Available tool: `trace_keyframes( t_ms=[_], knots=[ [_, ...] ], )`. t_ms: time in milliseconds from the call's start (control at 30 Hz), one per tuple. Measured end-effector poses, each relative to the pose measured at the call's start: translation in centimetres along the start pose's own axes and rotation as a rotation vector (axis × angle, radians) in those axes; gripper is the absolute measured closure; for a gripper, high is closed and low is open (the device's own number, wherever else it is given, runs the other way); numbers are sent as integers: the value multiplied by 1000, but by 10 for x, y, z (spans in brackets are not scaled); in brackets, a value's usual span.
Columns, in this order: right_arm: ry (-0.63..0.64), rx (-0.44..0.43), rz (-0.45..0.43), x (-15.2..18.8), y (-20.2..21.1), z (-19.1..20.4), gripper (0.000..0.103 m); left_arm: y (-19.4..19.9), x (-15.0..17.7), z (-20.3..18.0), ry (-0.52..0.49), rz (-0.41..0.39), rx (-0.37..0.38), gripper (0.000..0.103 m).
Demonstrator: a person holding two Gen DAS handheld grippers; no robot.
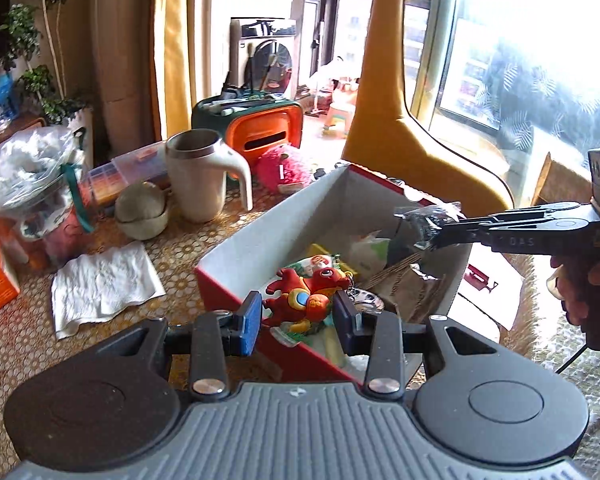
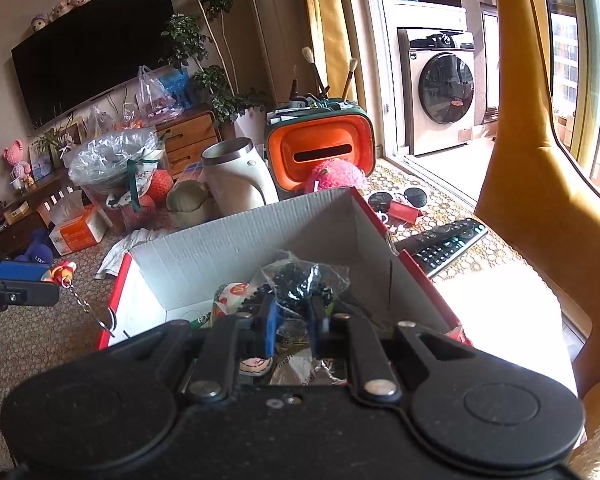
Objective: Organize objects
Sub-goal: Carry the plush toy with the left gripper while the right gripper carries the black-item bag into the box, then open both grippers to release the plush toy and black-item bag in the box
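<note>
Left wrist shows the left hand-held gripper [image 1: 296,312] grasping a toy [image 1: 304,300] over the box [image 1: 260,240], right hand-held gripper [image 1: 428,232] clenched on a bag [image 1: 424,216]; both seemingly need releasing inside.

Open top of red box [image 1: 228,276] at frame centre: access from above unobstructed. Left of it, mug [image 1: 198,176], bowls [image 1: 142,210] and bagged clutter [image 1: 32,204] crowd the table; paper towel [image 1: 102,288] lies flat.

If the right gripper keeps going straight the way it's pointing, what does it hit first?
Probably the cardboard box's white far inner wall; the right gripper, shut on a clear plastic bag of black pieces, points across the box, though depth is unclear.
</note>
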State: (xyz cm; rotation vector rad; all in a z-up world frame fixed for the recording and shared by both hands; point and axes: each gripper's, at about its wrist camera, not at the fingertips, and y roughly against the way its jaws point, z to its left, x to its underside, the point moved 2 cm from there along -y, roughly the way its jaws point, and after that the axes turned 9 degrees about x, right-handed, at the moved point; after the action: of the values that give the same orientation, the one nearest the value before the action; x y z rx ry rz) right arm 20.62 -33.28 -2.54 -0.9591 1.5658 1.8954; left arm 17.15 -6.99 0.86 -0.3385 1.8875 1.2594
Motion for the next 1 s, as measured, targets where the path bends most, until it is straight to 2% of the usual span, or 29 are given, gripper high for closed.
trace_keyframes(
  t_ms=[267,533,1000],
  knots=[
    [14,-1,17,-4,-17,-5,89,-64,-14,-41,-71,81,40,66],
    [51,-15,49,-6,-37,-4,89,-120,-2,-45,-73,187,30,66],
    [100,4,146,5,-73,2,88,-159,8,-37,-43,284,22,66]
  ],
)
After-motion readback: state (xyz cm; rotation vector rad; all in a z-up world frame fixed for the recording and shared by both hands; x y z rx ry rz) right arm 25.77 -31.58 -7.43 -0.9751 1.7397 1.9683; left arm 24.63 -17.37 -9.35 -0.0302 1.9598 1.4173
